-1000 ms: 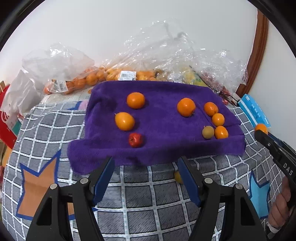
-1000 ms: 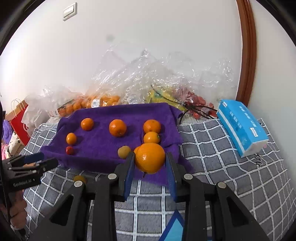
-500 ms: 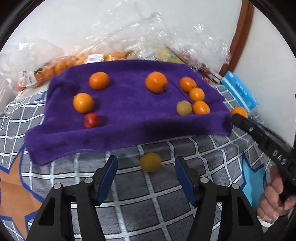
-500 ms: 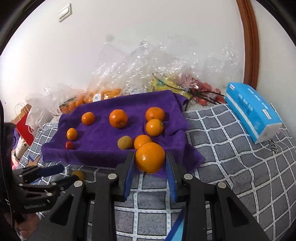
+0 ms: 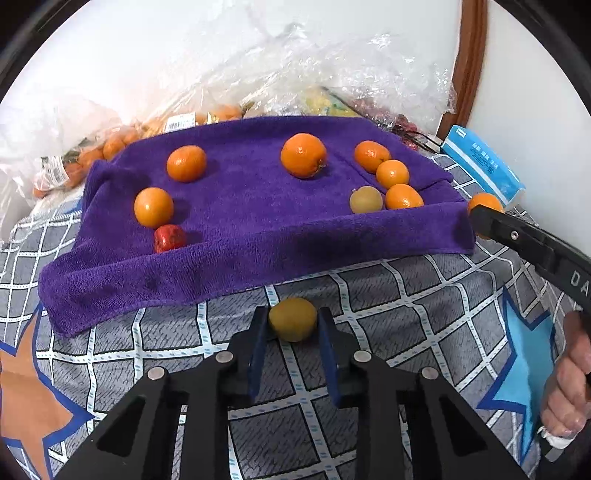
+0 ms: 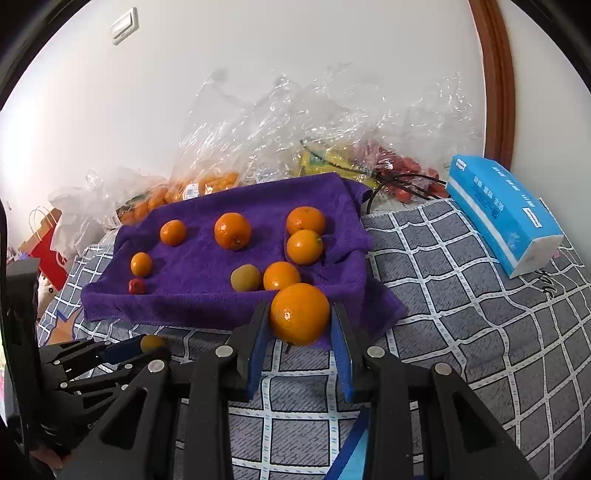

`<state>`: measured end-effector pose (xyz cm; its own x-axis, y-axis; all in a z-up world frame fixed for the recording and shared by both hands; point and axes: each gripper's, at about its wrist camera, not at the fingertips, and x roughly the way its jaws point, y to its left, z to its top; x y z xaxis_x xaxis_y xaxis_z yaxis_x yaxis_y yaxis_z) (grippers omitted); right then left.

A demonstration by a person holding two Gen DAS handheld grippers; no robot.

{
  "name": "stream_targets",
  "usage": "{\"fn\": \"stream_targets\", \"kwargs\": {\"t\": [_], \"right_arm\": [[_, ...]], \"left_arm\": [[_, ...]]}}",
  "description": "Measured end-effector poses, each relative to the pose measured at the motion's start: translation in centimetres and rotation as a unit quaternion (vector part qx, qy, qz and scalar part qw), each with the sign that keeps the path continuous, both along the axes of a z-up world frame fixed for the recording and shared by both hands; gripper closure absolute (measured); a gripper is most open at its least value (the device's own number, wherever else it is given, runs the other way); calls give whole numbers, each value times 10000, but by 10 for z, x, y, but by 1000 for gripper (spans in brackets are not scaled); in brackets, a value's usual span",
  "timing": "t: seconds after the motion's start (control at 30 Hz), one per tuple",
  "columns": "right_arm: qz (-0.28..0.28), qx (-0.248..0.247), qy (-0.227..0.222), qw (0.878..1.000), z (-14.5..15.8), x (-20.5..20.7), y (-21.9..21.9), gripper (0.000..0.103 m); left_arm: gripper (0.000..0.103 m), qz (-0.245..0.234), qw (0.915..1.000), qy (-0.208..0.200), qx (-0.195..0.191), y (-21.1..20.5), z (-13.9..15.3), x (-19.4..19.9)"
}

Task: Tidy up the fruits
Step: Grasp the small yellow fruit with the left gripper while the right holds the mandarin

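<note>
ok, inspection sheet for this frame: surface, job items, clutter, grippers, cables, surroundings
Surface: grey checked bedcover with purple towel spread on it.
Job's things: seven oranges, one greenish-yellow fruit and one small red fruit on the towel.
Clutter: plastic bags of fruit behind the towel; blue tissue pack.
Grippers: left gripper has just closed on a yellow fruit on the bedcover; right gripper shut on a large orange.
Cables: dark cord by the towel's far corner.
Surroundings: white wall, wooden frame, wall switch.
</note>
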<state>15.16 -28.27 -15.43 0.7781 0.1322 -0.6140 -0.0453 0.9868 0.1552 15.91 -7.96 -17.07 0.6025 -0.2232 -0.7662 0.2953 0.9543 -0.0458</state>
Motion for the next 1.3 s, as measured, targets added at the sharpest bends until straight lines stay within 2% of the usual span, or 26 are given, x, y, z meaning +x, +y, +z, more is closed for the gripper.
{"fn": "stream_targets", "kwargs": {"t": [0.13, 0.27, 0.43, 0.9, 1.3], "right_arm": [[-4, -1, 44, 10000, -3, 1, 0, 71], [57, 25, 15, 10000, -4, 2, 1, 71], [173, -65, -13, 9998, -6, 2, 10, 71], [464, -299, -140, 9984, -12, 0, 28, 71], [528, -316, -186, 9979, -12, -1, 31, 71]], "left_arm": [[77, -44, 9996, 50, -280, 6, 1, 3], [77, -37, 9967, 111, -805, 20, 1, 5], [77, -61, 9920, -59, -1257, 31, 5, 0], [77, 54, 9913, -507, -1214, 33, 16, -12], [77, 304, 9903, -575, -1231, 41, 18, -11]]}}
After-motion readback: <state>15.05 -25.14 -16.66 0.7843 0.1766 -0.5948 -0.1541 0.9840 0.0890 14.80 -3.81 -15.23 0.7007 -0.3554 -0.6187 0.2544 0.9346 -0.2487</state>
